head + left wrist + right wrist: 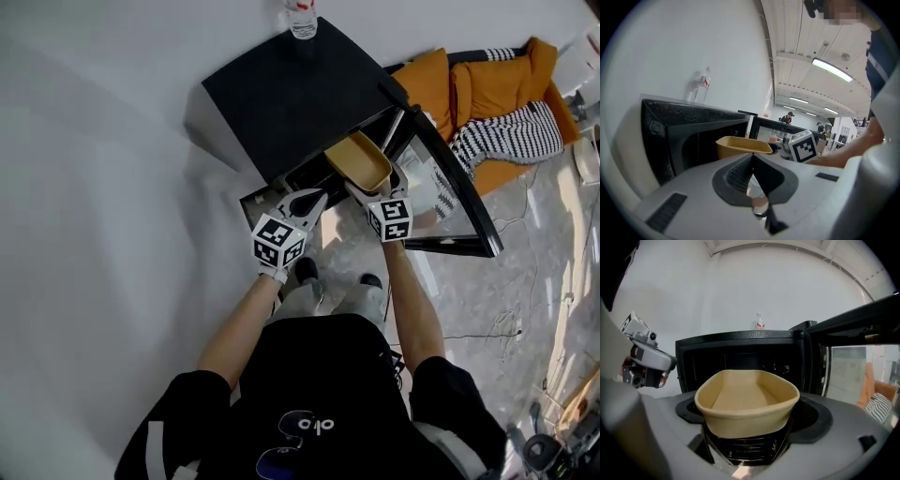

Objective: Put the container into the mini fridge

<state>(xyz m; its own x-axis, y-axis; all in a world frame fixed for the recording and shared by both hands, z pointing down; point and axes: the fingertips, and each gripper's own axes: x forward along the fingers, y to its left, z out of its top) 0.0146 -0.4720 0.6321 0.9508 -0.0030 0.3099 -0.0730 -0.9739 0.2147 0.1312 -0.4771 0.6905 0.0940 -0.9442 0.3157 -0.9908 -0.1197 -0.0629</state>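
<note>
- the container [747, 401] is clamped in the right gripper's [747, 439] jaws at the mini fridge's [281, 94] open front edge.
- the left gripper's [753, 161] jaws are pressed together, empty.
- the door [457, 192] is swung wide.

empty tan container [747, 399] (oblong, upright), just before the open black mini fridge [281, 94]

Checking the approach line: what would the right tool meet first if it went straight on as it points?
Probably the back wall of the mini fridge: the right tool, shut on the container, faces the open cavity and the way in looks free; depth unclear.
</note>
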